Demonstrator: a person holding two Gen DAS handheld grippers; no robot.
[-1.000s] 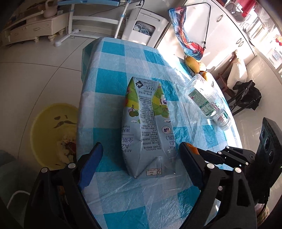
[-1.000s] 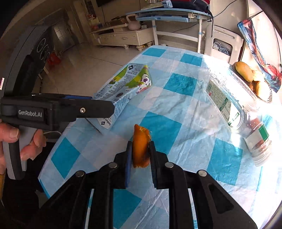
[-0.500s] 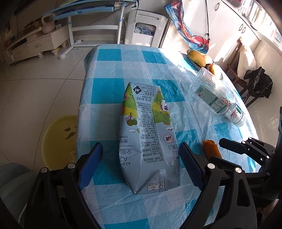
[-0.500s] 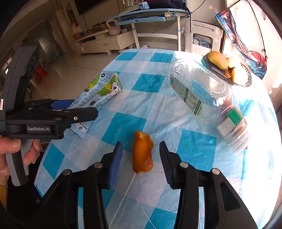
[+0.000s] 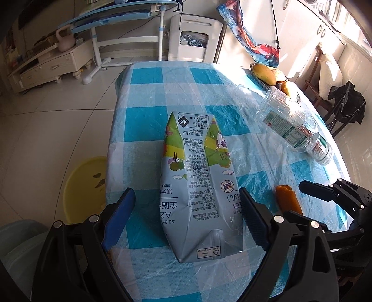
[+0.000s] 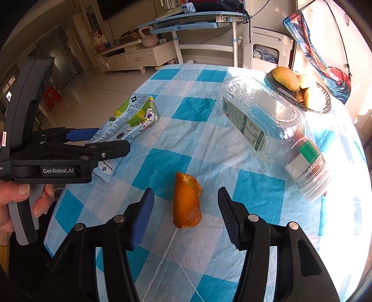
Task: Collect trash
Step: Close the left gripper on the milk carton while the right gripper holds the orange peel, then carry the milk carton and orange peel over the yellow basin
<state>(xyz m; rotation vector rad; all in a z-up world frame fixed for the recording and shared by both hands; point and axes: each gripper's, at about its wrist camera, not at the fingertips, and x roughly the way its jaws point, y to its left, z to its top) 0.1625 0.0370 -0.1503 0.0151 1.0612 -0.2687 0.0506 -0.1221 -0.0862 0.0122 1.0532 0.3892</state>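
Note:
A flattened milk carton (image 5: 197,185) lies on the blue-checked table, between the open jaws of my left gripper (image 5: 186,213); it also shows in the right wrist view (image 6: 130,120). An orange peel (image 6: 187,204) lies on the cloth between the open jaws of my right gripper (image 6: 186,209), not held; it also shows in the left wrist view (image 5: 288,202). A clear plastic bottle (image 6: 272,130) lies on its side to the right; in the left wrist view (image 5: 290,123) it lies at the far right. A yellow basin (image 5: 81,185) with scraps sits on the floor left of the table.
A dish of fruit (image 6: 300,90) stands at the table's far right edge. The table's left edge (image 5: 111,144) drops to a tiled floor. A white appliance (image 5: 195,39) and a desk (image 5: 121,16) stand beyond the table. A chair with dark clothing (image 5: 346,102) is at right.
My right gripper has opened and let go of the orange peel, which now lies on the cloth. Both grippers have pulled back a little; the left stays open around the carton.

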